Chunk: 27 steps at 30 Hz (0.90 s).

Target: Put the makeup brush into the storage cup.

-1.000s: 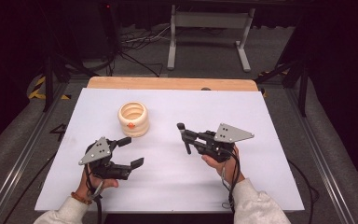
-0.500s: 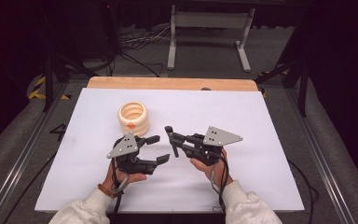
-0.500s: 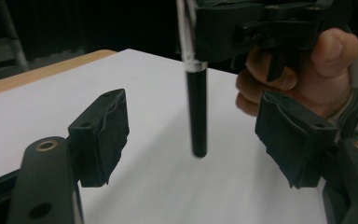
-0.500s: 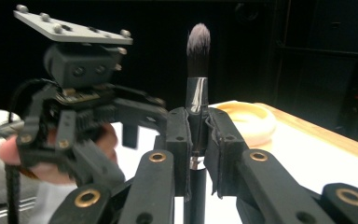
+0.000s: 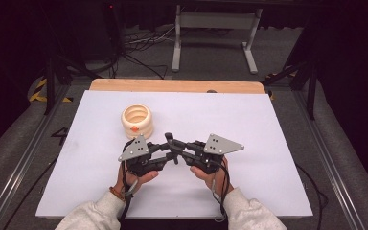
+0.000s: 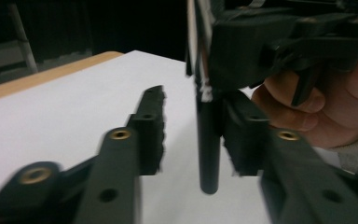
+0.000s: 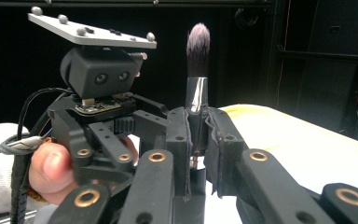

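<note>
Brush (image 7: 197,74) held upright between two grippers above the white table (image 5: 268,124).

Right gripper (image 7: 196,154) is clenched on the brush's shiny ferrule, bristles at 12 o'clock. In the left gripper view, the black handle (image 6: 209,144) hangs between the left gripper (image 6: 193,135) jaws, which stand parted around it, apart from it. From above, both meet at the table's middle; a cream ringed holder (image 5: 137,120) sits near, at 10 o'clock.
</note>
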### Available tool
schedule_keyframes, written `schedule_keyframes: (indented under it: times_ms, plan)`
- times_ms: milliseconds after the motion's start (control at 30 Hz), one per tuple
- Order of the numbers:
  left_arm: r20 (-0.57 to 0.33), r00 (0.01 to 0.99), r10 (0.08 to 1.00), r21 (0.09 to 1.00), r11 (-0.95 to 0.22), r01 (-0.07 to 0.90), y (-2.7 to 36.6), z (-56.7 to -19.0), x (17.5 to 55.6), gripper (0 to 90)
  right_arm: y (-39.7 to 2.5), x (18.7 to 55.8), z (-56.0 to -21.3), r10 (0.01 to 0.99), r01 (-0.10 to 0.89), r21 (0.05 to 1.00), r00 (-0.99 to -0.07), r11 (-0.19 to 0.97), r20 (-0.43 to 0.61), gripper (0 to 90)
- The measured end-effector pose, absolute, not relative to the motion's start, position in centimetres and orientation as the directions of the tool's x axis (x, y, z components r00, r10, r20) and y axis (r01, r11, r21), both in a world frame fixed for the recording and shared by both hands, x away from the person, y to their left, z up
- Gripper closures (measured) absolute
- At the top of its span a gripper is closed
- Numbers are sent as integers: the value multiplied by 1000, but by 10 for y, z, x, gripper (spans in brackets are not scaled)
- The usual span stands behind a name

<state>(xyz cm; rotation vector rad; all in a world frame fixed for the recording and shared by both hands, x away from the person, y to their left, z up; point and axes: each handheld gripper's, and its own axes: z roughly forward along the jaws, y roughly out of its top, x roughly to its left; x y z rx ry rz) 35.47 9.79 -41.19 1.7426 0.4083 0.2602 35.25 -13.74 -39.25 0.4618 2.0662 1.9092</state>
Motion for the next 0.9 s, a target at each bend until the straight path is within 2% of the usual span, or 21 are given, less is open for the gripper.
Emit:
schedule_keyframes:
  times_ms: [100,200,900]
  plan:
    - [-36,911,411,976,-184,121,98,-411,353,764,-137,353,-394,426,40,997,-905,66,8,807]
    - [-21,908,419,975,-194,112,99,-410,353,787,-137,352,-394,429,36,997,-903,65,5,807]
    - [8,900,435,962,-249,112,99,-411,354,792,-133,352,-397,448,45,995,-894,88,1,797]
